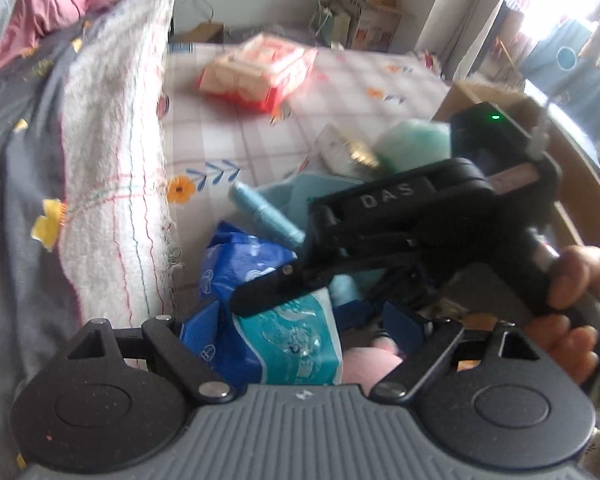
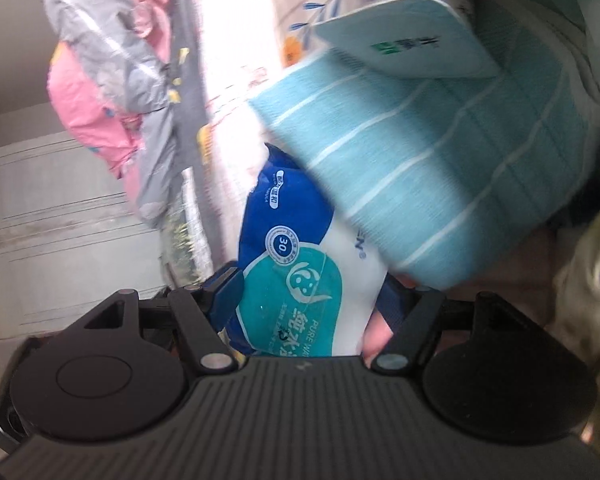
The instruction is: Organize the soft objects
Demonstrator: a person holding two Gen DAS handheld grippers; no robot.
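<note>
Black right tongs [image 1: 284, 296] w/ "DAS" marking, green LED; grey ribbed left body

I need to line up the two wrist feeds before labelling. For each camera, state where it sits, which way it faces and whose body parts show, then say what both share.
Left wrist view: sits on the left gripper, angled down over the bed's checked floral sheet; it shows the right gripper and the hand holding it.
Right wrist view: sits on the right gripper, close over the pile, facing a striped teal cloth; no hand shows.
Shared: the blue-and-teal wet wipes pack, lying between the right gripper's fingers.
</note>
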